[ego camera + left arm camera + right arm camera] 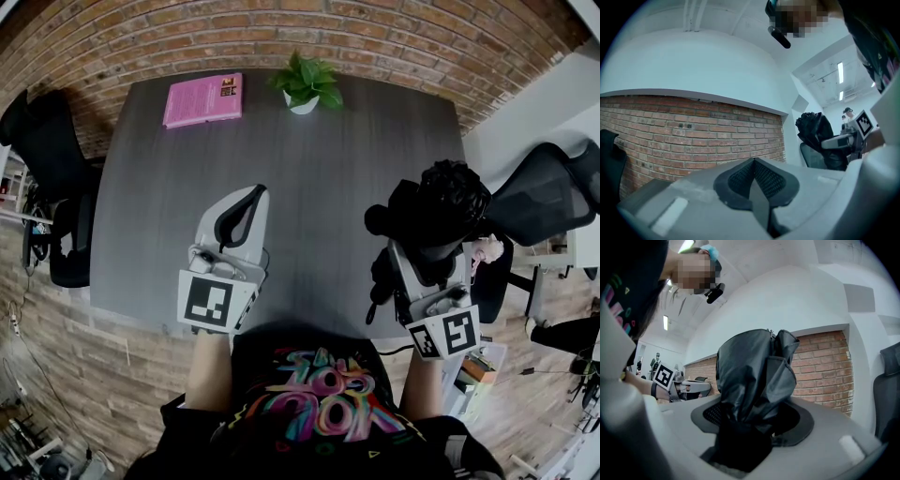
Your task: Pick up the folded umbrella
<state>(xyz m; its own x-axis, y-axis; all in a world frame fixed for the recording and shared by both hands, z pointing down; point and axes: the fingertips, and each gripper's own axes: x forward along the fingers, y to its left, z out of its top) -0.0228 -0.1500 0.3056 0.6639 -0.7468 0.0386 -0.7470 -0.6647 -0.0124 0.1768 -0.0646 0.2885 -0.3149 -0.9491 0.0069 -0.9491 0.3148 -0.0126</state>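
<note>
Umbrella [754, 376] clamped btwn R gripper [751, 425] jaws.

Looks like an office to me: big grey desk [309, 187] with black mesh chairs [544, 197] on either side, a potted plant [305, 82] and pink book [203, 100] on top, brick wall [281, 37], wood floor [56, 347], strip lights [840, 72] overhead.

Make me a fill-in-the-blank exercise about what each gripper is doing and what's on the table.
The right gripper is shut on a folded black ____.
The left gripper is shut and holds ____.
The book on the table has a ____ cover.
In the head view, the potted plant stands to the book's ____.
Missing words: umbrella; nothing; pink; right.
</note>
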